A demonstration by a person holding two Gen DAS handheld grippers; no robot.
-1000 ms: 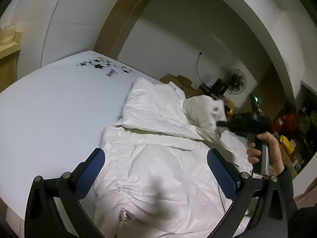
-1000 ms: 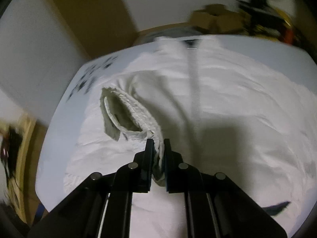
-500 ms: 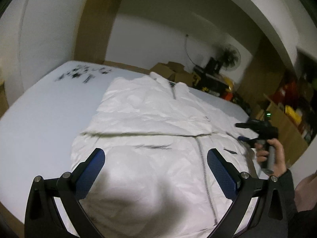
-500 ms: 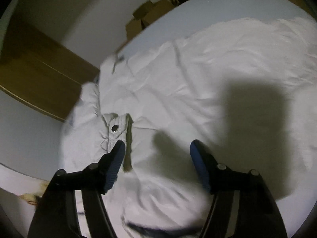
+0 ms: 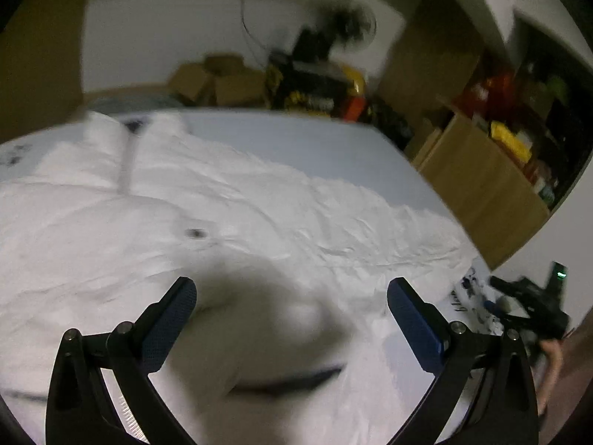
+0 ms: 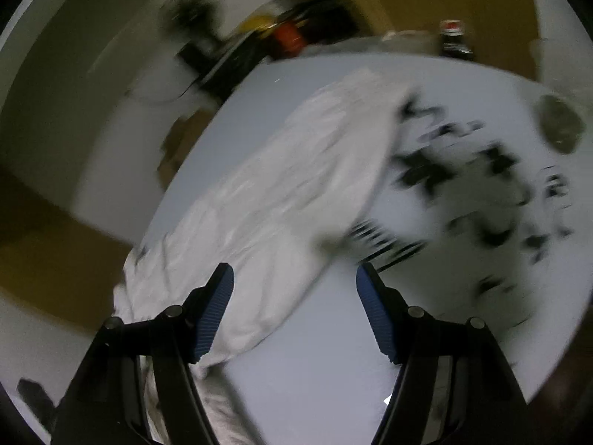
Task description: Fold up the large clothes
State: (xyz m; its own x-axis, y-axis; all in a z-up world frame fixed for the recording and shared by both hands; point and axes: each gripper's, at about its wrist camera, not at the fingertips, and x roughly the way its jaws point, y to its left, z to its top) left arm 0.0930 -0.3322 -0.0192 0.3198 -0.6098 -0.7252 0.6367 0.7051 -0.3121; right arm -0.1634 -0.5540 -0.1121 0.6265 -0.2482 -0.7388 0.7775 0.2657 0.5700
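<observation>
A large white zip jacket [image 5: 229, 222] lies spread on a white table [image 5: 296, 137]. My left gripper [image 5: 291, 307] is open and empty, hovering above the jacket's lower front. Its long right sleeve [image 5: 370, 230] stretches to the right across the table. In the right wrist view the same sleeve [image 6: 296, 185] runs diagonally. My right gripper [image 6: 294, 296] is open and empty above the sleeve's near edge and the bare table [image 6: 315, 363]. The right gripper also shows at the far right of the left wrist view [image 5: 526, 300]. Both views are motion-blurred.
Black star prints [image 6: 481, 185] mark the table near the sleeve end. Cardboard boxes [image 5: 218, 81], a fan [image 5: 348, 22] and black-yellow clutter [image 5: 315, 89] stand behind the table. A wooden cabinet [image 5: 481, 185] stands to the right. A dark bottle [image 6: 454, 37] is at the table's far edge.
My right gripper held a sleeve cuff one second ago, let it go, and has swung out over the other sleeve. My left gripper has panned right across the jacket.
</observation>
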